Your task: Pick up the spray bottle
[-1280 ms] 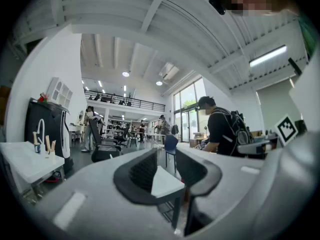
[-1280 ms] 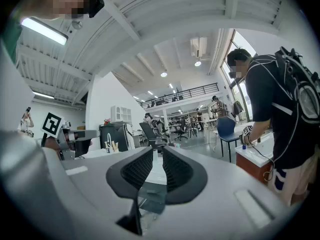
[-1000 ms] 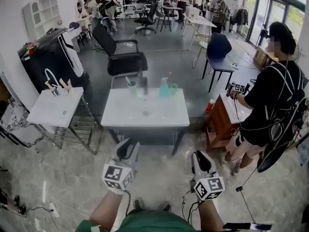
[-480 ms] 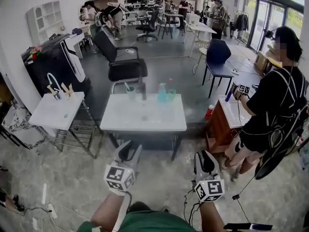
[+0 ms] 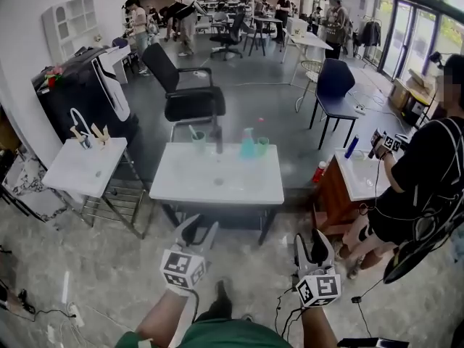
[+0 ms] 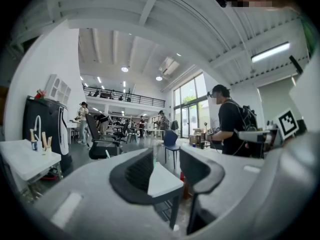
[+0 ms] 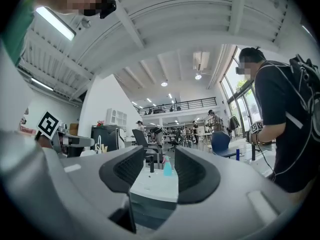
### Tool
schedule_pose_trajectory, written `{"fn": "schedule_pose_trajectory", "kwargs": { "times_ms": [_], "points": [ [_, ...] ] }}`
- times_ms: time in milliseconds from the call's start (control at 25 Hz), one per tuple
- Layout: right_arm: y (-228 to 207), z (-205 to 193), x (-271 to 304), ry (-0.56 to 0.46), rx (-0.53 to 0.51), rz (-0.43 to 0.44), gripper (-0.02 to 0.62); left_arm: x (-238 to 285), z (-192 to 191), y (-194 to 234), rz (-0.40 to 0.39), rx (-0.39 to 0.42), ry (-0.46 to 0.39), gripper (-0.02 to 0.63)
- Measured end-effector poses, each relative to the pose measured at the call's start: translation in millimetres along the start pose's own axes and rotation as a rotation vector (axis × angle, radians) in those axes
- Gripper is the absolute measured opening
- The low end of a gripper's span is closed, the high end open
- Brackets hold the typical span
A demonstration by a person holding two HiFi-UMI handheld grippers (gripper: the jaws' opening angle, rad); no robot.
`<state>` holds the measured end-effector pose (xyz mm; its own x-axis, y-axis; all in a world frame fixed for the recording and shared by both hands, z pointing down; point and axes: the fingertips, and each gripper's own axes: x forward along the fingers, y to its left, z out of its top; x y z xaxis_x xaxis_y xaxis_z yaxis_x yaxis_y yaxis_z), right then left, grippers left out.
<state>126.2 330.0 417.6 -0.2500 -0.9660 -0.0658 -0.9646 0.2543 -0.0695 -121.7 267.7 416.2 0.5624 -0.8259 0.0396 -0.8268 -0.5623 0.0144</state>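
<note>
A teal spray bottle (image 5: pixel 248 145) stands upright at the far edge of the white table (image 5: pixel 217 183), between a dark pump bottle (image 5: pixel 217 138) and a green cup (image 5: pixel 261 146). In the right gripper view the spray bottle (image 7: pixel 167 168) shows far off through the gap between the jaws. My left gripper (image 5: pixel 200 228) and right gripper (image 5: pixel 314 239) hang side by side in front of the table's near edge, well short of the bottle. Both point level toward the table. Their jaws are opening, with nothing between them. The left gripper (image 6: pixel 165 171) frames only the table's corner (image 6: pixel 162 181).
A cup (image 5: pixel 198 136) stands left of the pump bottle. Behind the table is a black office chair (image 5: pixel 190 98). To the left there is a small white side table (image 5: pixel 81 169). At the right a person in black (image 5: pixel 420 187) stands at a wooden table (image 5: pixel 357 180).
The jaws of both grippers have spread from shut to open. Both grippers sit lower in the head view. The person at the right has shifted toward the right edge.
</note>
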Motion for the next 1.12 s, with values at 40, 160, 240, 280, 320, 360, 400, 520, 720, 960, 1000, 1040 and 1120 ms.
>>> {"fn": "schedule_pose_trajectory", "kwargs": {
  "times_ms": [40,160,240,280,320,360,400,520,720,960,1000,1040,1120],
  "points": [
    [-2.2,-1.9,9.3,0.005,0.004,0.000,0.178,9.7,-1.3,6.3,-0.006,-0.007,-0.003,0.163],
    [-10.5,-3.2,42.2,0.011,0.006,-0.019,0.176,40.8,-3.2,30.1,-0.021,-0.025,-0.019,0.163],
    [-14.6,-3.4,70.5,0.015,-0.010,-0.032,0.176,62.9,-3.7,52.9,-0.026,-0.035,-0.028,0.163],
    [-15.5,-3.3,86.2,0.016,-0.020,-0.036,0.176,73.8,-3.3,66.1,-0.028,-0.040,-0.032,0.163],
    [-15.6,-3.1,102.6,0.018,-0.027,-0.039,0.176,84.5,-2.6,79.8,-0.031,-0.044,-0.036,0.163],
    [-15.0,-2.4,119.3,0.022,-0.031,-0.043,0.176,95.0,-1.7,93.8,-0.033,-0.047,-0.039,0.163],
    [-13.8,-1.6,135.6,0.026,-0.033,-0.046,0.176,105.2,-1.0,107.6,-0.035,-0.052,-0.042,0.163],
    [-8.2,-2.2,179.0,0.037,-0.038,-0.042,0.176,133.0,-0.8,144.1,-0.038,-0.069,-0.051,0.163],
    [1.7,-8.6,231.5,0.063,-0.058,-0.036,0.176,163.0,-4.7,188.5,-0.037,-0.088,-0.052,0.163],
    [-2.2,-17.9,270.1,0.073,-0.041,-0.036,0.176,189.8,-12.0,216.2,-0.030,-0.090,-0.026,0.163],
    [-5.0,-20.0,275.5,0.074,-0.037,-0.036,0.176,195.5,-12.7,218.5,-0.030,-0.089,-0.022,0.163],
    [-8.8,-22.1,280.8,0.076,-0.030,-0.036,0.176,201.7,-12.9,219.8,-0.030,-0.088,-0.019,0.163],
    [-17.8,-27.7,291.5,0.081,-0.015,-0.034,0.176,215.1,-13.6,220.5,-0.031,-0.082,-0.010,0.163]
  ]
}}
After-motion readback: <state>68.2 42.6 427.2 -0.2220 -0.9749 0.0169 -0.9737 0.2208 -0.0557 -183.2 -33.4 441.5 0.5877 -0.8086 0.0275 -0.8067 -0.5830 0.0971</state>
